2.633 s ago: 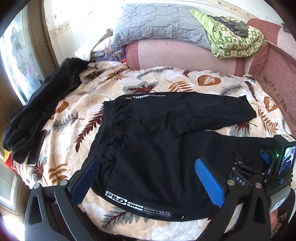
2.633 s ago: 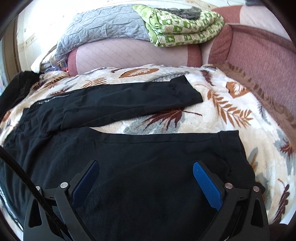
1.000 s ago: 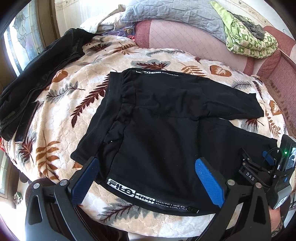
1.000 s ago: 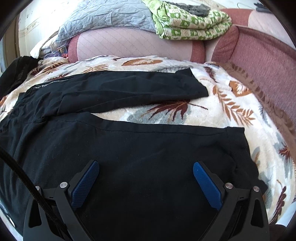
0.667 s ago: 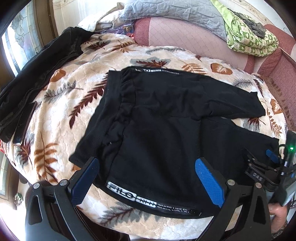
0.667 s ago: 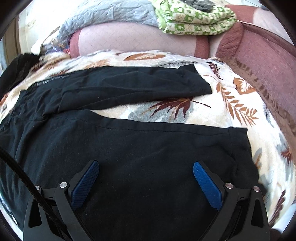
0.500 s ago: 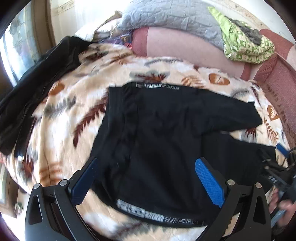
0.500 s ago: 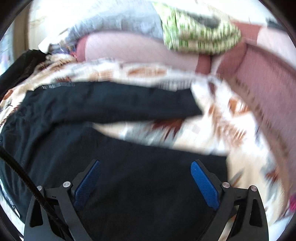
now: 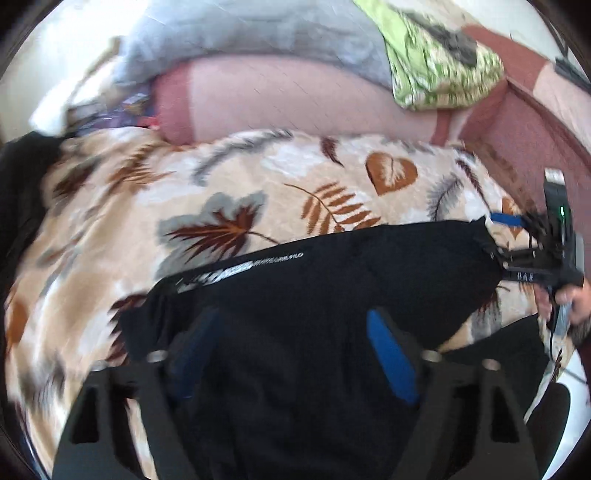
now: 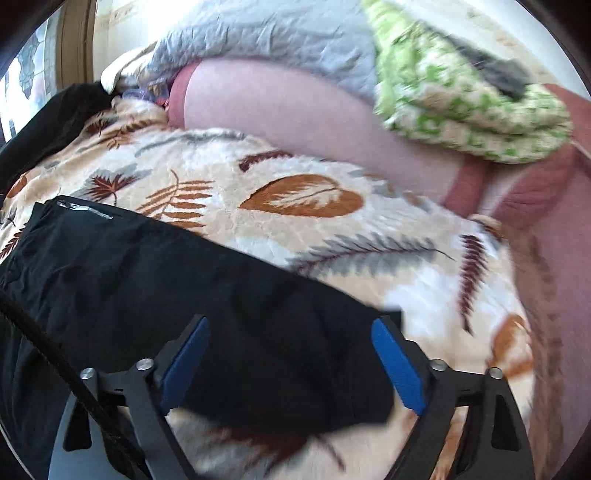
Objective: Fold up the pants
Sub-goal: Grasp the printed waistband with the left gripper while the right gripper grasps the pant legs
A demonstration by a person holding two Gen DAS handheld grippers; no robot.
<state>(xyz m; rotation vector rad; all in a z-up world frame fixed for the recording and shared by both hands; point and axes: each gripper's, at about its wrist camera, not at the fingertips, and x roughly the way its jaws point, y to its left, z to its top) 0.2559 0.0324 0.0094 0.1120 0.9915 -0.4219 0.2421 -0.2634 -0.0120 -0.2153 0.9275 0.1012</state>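
pants (image 10: 155, 280): showing black, white lettering
blanket (image 10: 303, 199): showing cream, brown and grey leaves
quilt (image 10: 469, 107): showing green-and-white print

matt black cloth pants (image 10: 184, 280) on plush blanket (image 10: 332, 236).

Pants (image 9: 332, 280) waistband lettering blurred (bottom edge crops them).

Light: bright daylight, strongest along the upper left of both views.
Glare: wall (image 10: 122, 33) washed out to white.
Blur: heavy motion smear; leaf-print blanket (image 9: 295, 192) and green quilt (image 10: 461, 110) soft.
Edges: fisheye bending, black vignette corners.
Dark areas: pants (image 9: 332, 280) show little detail.
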